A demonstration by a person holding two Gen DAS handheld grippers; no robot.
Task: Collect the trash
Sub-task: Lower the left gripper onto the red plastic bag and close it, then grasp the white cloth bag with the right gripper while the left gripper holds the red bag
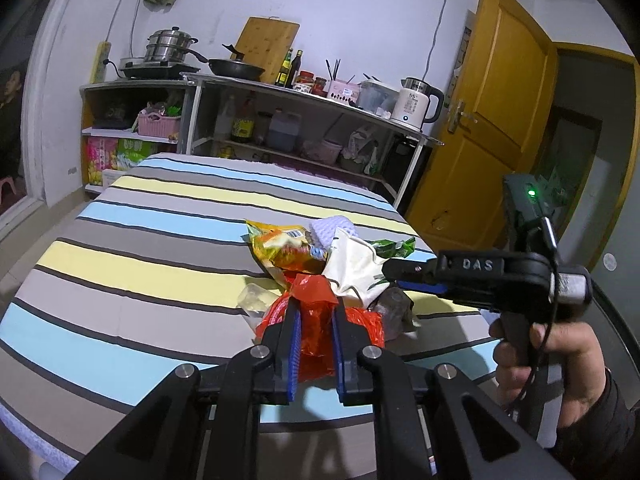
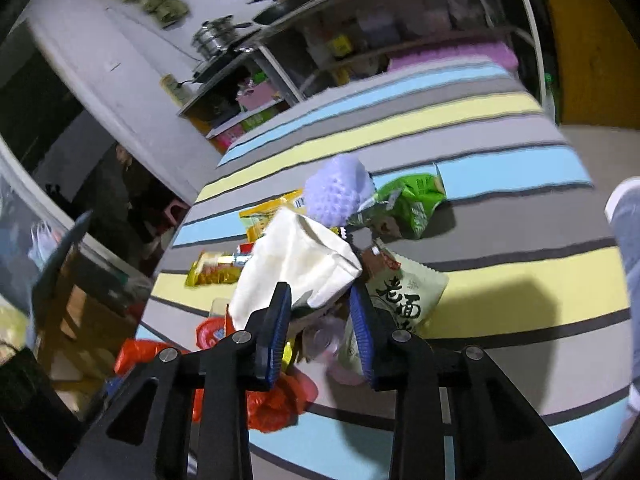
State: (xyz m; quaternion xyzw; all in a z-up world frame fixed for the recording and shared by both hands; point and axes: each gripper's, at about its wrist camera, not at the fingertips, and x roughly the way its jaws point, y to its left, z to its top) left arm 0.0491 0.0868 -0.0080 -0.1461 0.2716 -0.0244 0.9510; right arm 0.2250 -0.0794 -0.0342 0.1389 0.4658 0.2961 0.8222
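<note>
A heap of trash lies on the striped table (image 1: 120,216). My left gripper (image 1: 314,312) is shut on the rim of a red plastic bag (image 1: 316,320), also seen in the right wrist view (image 2: 276,404). My right gripper (image 2: 322,300), seen from the side in the left wrist view (image 1: 390,272), is shut on a white wrapper (image 2: 296,260) and holds it over the red bag; the wrapper also shows in the left wrist view (image 1: 356,268). A yellow snack bag (image 1: 280,248), a green packet (image 2: 412,200), a lilac foam net (image 2: 336,188) and a noodle packet (image 2: 412,296) lie around.
A metal shelf unit (image 1: 312,100) with a kettle (image 1: 416,104), pans and bottles stands behind the table. A yellow door (image 1: 496,112) is at the right. The table's near edge (image 1: 48,440) is close below my left gripper.
</note>
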